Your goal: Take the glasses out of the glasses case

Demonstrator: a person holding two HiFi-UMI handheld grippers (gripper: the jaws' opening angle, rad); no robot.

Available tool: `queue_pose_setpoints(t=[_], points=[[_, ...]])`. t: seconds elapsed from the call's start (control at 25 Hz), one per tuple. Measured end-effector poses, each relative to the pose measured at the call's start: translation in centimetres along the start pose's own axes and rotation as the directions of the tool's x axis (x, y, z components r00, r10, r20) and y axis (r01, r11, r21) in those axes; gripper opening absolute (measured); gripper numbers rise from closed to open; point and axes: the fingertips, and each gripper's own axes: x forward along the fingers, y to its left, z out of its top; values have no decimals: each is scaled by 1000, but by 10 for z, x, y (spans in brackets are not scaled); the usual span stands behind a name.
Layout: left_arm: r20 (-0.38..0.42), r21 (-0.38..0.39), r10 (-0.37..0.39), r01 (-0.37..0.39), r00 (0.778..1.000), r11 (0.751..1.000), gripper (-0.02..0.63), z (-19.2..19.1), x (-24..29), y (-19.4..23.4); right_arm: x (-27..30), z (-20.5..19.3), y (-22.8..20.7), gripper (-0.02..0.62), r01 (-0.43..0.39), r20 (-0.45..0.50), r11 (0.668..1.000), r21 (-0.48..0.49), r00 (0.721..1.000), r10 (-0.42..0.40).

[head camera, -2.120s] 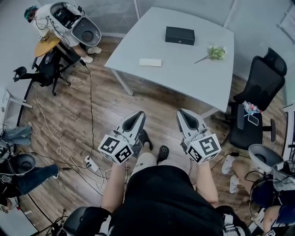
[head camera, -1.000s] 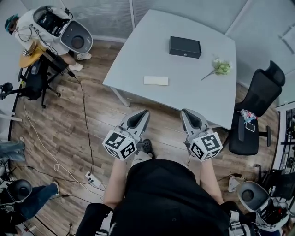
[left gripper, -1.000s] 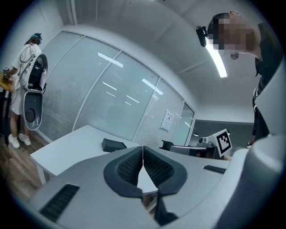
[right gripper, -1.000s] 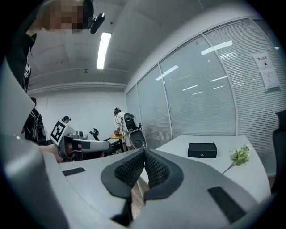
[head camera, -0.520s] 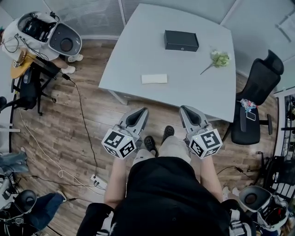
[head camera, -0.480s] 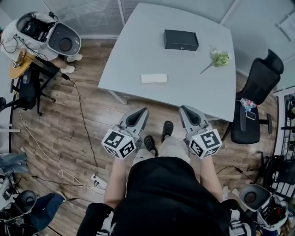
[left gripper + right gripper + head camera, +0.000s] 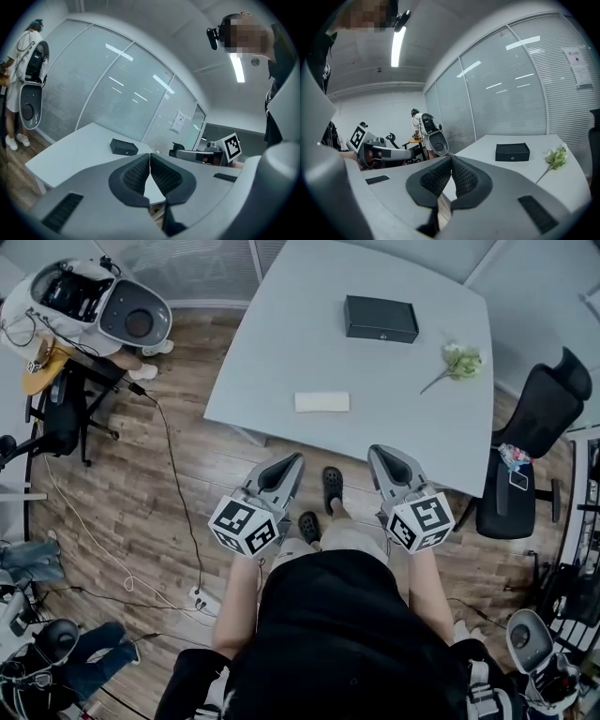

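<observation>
Two grippers, both empty: our left gripper [image 7: 292, 458] and right gripper [image 7: 376, 452] have their fingers [image 7: 135, 174] pressed tip to tip, nothing between them. We're holding them side by side, tipped a little below level, just short of the counter's [image 7: 272, 352] near edge. The closed black glasses case [image 7: 380, 319] sits at the far side, well apart from both. We'd get in closer first, spread the fingers, then pin the base with one gripper and lift the lid with the other.

The surface [image 7: 281, 343] looks smooth and matt (a pale grey). The glasses case [image 7: 380, 319] is dull black. The floor [image 7: 122, 456] is brown wood planks.
</observation>
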Motion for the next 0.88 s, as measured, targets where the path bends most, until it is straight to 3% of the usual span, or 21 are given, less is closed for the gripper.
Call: queue_pose_setpoints(t=[0.52,0.88], points=[[-30,24,118,-117,993,993,25,43,62,56,83,33,-73,17,-70,-43,997,-20,997,69],[-56,21,186,-185,981,982,25,40,111,75,123,30,-113,17,-150,-119,986,-77,983,140]])
